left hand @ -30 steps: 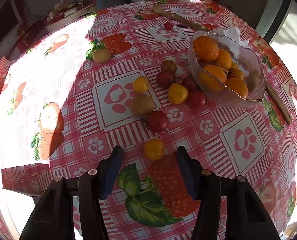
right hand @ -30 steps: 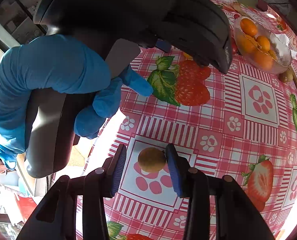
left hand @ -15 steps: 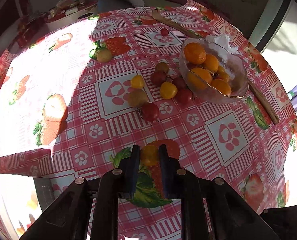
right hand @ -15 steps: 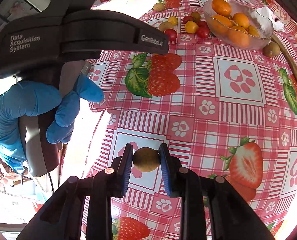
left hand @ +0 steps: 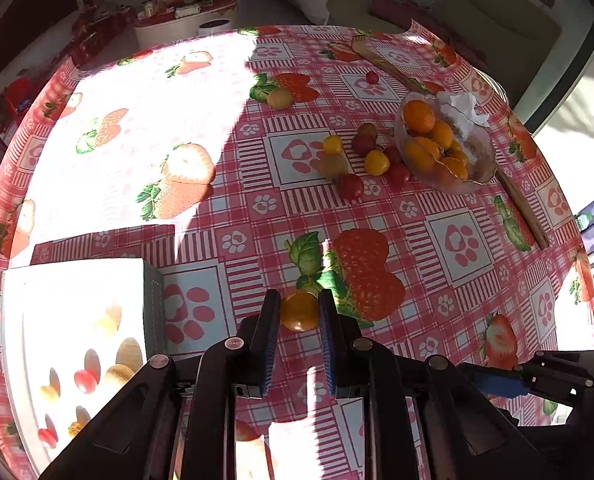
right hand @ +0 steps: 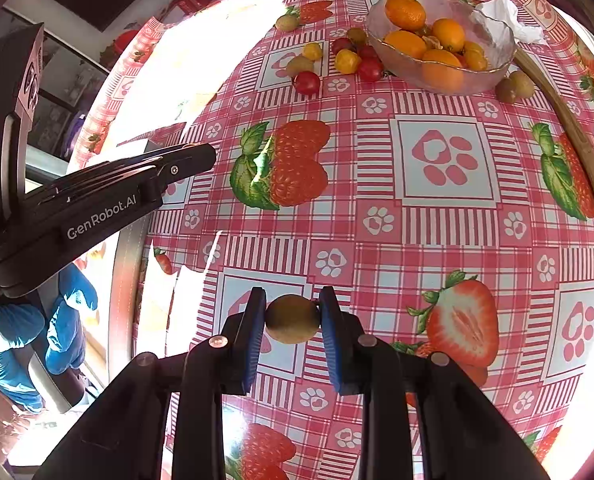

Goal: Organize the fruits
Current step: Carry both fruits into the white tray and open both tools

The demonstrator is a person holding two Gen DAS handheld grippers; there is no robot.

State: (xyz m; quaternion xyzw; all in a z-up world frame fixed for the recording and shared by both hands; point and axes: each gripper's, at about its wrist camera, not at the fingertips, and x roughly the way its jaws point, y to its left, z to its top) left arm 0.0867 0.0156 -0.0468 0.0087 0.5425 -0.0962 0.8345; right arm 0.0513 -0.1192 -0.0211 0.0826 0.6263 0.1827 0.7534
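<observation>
The left gripper [left hand: 299,314] pinches a small round yellow-orange tomato [left hand: 298,311] between its blue-padded fingers [left hand: 268,334], held clear above the desk covered in a red-checked strawberry-print cloth [left hand: 449,240]. The right gripper [right hand: 292,318] pinches a small olive-brown round fruit [right hand: 292,319] in the same way, also off the cloth. To the left in the left wrist view sits a white rectangular tray [left hand: 73,280], washed out by sun, with several small fruits already in it; that looks like the sorting target.

To do this carry well, keep both squeezes gentle and steady, since soft skins bruise or slip. Move the left fruit over the tray rim and lower it before releasing, so it does not roll. The grippers are near each other, so bring them in one at a time.

Compared with a second ago, the left fingers were spread around the tomato lying on the cloth; they have closed on it and lifted it. The right fingers already held their fruit low over the cloth and now carry it higher. The clear glass bowl of orange fruits [right hand: 441,46] and the loose tomatoes beside it are unchanged.
</observation>
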